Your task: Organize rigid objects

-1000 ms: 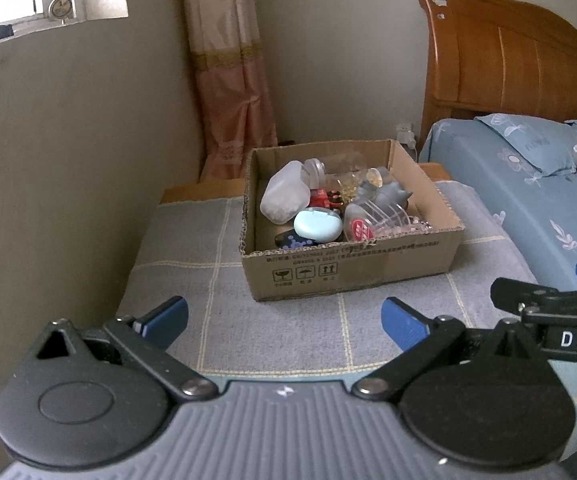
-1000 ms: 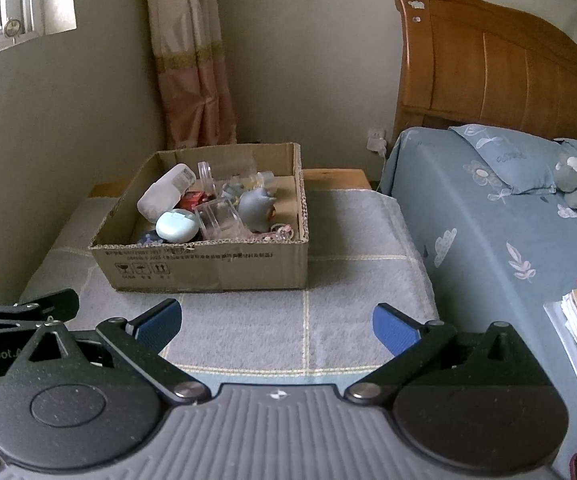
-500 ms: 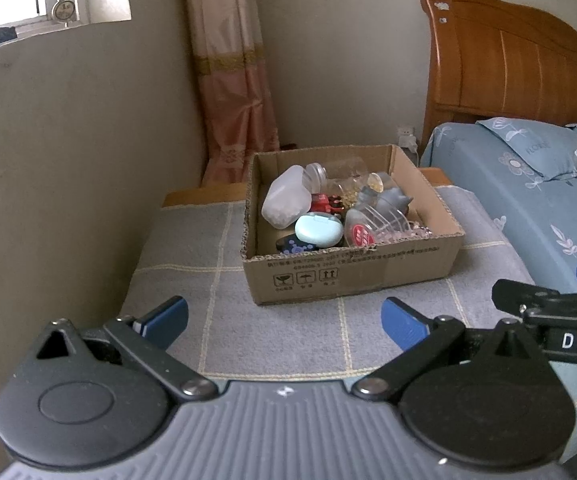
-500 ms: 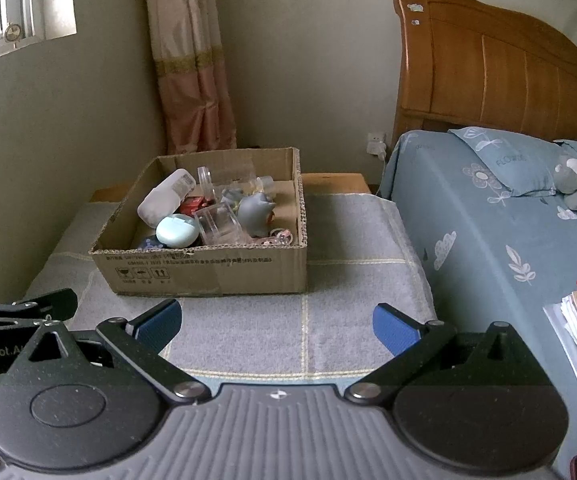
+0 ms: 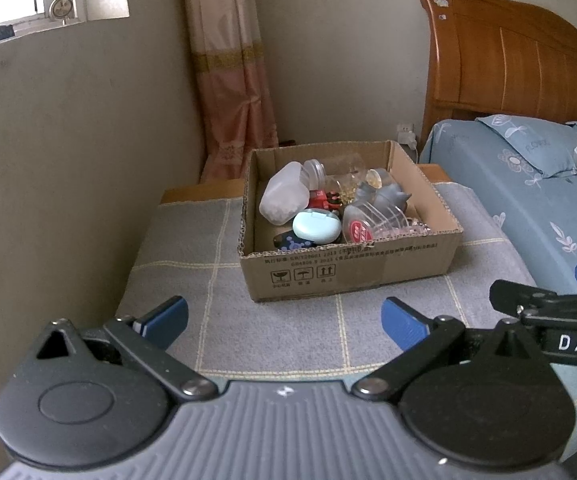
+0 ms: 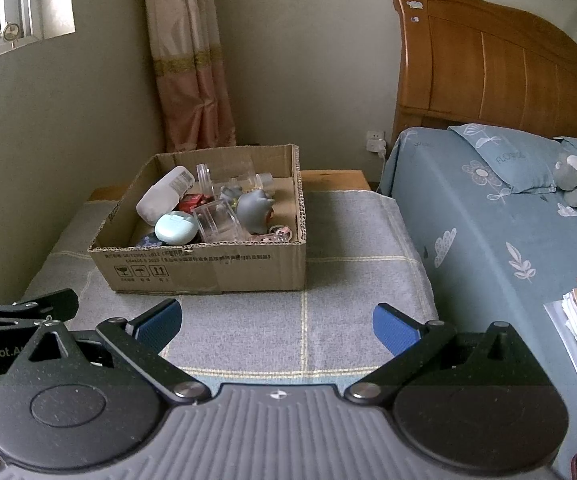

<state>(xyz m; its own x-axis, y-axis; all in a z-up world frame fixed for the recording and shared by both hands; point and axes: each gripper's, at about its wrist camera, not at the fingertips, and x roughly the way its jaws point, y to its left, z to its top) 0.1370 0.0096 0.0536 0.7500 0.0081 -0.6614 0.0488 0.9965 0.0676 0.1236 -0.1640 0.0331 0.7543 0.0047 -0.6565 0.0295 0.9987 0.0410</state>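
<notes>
Both grippers, left [image 5: 284, 322] and right [image 6: 276, 322], were held wide and empty, short of the cardboard box [image 5: 348, 272]. Rigid objects [image 5: 320, 208] were heaped inside it, none on the cloth [image 6: 328, 320]: sorting finished, or unpacking ahead.

Soft, dim daylight comes from the window [image 5: 48, 4] up and left of the jaws; its pane is blown out to white. The wall [image 5: 68, 160] left of the jaws is muted and grey. Shadows are faint, with a weak one inside the box [image 5: 352, 276] ahead of the jaws. Both views bend strongly at the edges, with dark corners. The box and cloth [image 6: 328, 320] between the jaws are fairly sharp; the black gripper bodies nearest the lens look soft and grainy.
</notes>
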